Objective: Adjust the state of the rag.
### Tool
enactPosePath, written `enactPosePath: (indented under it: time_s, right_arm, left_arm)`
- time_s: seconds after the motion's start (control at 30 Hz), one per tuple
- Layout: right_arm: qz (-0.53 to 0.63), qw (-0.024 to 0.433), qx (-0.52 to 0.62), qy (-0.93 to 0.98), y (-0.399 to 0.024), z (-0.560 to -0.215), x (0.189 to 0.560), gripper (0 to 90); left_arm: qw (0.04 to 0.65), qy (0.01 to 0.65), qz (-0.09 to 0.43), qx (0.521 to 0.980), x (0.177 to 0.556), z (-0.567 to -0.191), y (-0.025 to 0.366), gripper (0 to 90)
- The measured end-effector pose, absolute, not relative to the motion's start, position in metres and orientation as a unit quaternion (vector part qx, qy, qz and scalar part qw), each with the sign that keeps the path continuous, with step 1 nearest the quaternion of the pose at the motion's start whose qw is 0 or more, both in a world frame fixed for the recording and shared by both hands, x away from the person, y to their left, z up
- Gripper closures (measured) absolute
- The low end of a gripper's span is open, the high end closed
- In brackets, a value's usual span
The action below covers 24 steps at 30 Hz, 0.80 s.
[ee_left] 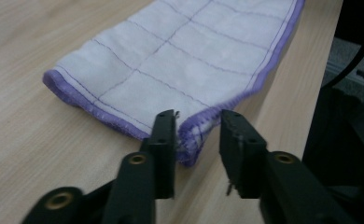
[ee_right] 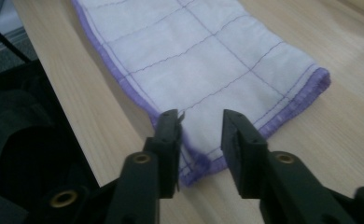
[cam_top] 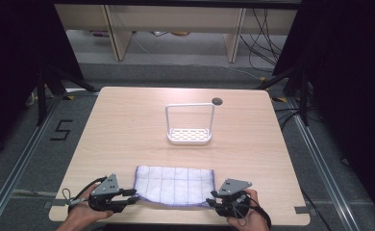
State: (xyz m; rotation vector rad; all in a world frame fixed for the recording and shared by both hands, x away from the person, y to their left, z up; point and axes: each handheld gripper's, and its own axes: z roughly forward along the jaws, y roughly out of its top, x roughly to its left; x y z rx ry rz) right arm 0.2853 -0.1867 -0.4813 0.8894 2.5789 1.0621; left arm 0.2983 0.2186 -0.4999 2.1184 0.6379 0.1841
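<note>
**Both Near Corners Straddled, Pinch Not Yet Made**

Found the folded white cloth, purple-hemmed and stitched in a grid, lying flat close to the front edge of the table, with its long side running left to right. Noted the white rack with its tall wire handle farther back, well apart from the cloth and untouched.

Placed the left gripper at the cloth's near left corner and the right gripper at its near right corner, each held low in a hand at the table's edge. Saw in the left gripper view the jaws spread, with the hemmed corner lying between them and brushing one jaw. Saw much the same in the right gripper view: jaws spread, the purple edge tucked into the gap against one jaw, the other jaw standing clear. Found no fold of fabric squeezed on either side.

Judged the step in hand to be the taking hold of both near corners, most likely ahead of lifting the cloth to fold it or hang it over the rack. Called next for closing both pairs of jaws squarely on the hem, deep enough to catch every layer of the fold, and then for raising both ends together and level. Expected a shallow bite to let a lower layer slip free.
</note>
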Motion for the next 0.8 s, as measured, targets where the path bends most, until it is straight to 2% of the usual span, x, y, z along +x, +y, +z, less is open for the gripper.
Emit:
enactPosePath:
  time_s: [0.03, 0.07, 0.13, 0.17, 0.27, 0.3, 0.4, 0.47, 0.7, 0.73, 0.8]
  right_arm:
    - [0.361, 0.107, 0.302, 0.876, -0.187, -0.481, 0.285, 61.6]
    - [0.368, 0.115, 0.326, 0.863, -0.192, -0.476, 0.285, 56.7]
    - [0.377, 0.113, 0.332, 0.857, -0.195, -0.474, 0.286, 54.9]
    - [0.384, 0.119, 0.362, 0.841, -0.200, -0.470, 0.289, 51.3]
    - [0.377, 0.111, 0.391, 0.832, -0.198, -0.470, 0.288, 49.0]
    - [0.369, 0.122, 0.379, 0.840, -0.197, -0.472, 0.290, 47.2]
    - [0.357, 0.117, 0.394, 0.839, -0.193, -0.473, 0.288, 45.8]
    - [0.348, 0.134, 0.397, 0.839, -0.191, -0.476, 0.288, 44.4]
    - [0.327, 0.133, 0.409, 0.841, -0.184, -0.484, 0.286, 42.0]
    - [0.316, 0.136, 0.404, 0.847, -0.181, -0.489, 0.286, 41.4]
    - [0.307, 0.139, 0.404, 0.850, -0.178, -0.493, 0.286, 39.6]
  left_arm:
    - [0.445, 0.257, 0.074, 0.855, 0.298, -0.500, 0.219, 56.3]
    - [0.473, 0.274, 0.069, 0.835, 0.298, -0.490, 0.222, 50.9]
    - [0.486, 0.283, 0.072, 0.824, 0.300, -0.485, 0.223, 48.6]
    - [0.491, 0.289, 0.084, 0.818, 0.307, -0.477, 0.226, 44.5]
    - [0.487, 0.297, 0.095, 0.816, 0.316, -0.473, 0.225, 42.0]
    - [0.479, 0.307, 0.109, 0.815, 0.330, -0.472, 0.222, 41.0]
    - [0.460, 0.313, 0.110, 0.824, 0.349, -0.474, 0.220, 39.8]
    - [0.448, 0.322, 0.106, 0.827, 0.369, -0.481, 0.213, 38.8]
    - [0.414, 0.325, 0.091, 0.845, 0.392, -0.496, 0.200, 37.6]
    - [0.395, 0.316, 0.094, 0.858, 0.396, -0.500, 0.201, 39.2]
    - [0.393, 0.321, 0.092, 0.857, 0.398, -0.504, 0.198, 42.8]
